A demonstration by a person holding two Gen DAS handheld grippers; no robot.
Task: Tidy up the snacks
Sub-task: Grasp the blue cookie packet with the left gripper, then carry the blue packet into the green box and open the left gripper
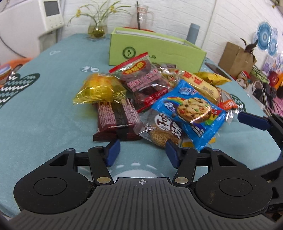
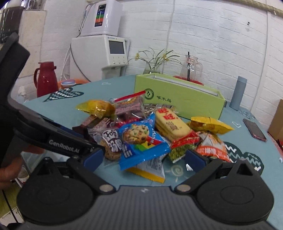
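A heap of snack packets lies on the teal tablecloth in front of an open green box. In the heap are a blue cookie packet, a brown wafer pack, a yellow cake packet and a red-edged bag. My left gripper is open and empty, just short of the wafer pack and a clear rice-crisp packet. My right gripper is open and empty, its fingers on either side of the blue cookie packet. The green box stands behind the heap.
A glass vase with a plant, a glass jug and a grey bottle stand behind the box. A phone lies at the right on the cloth. A red thermos and a white machine stand beyond the table.
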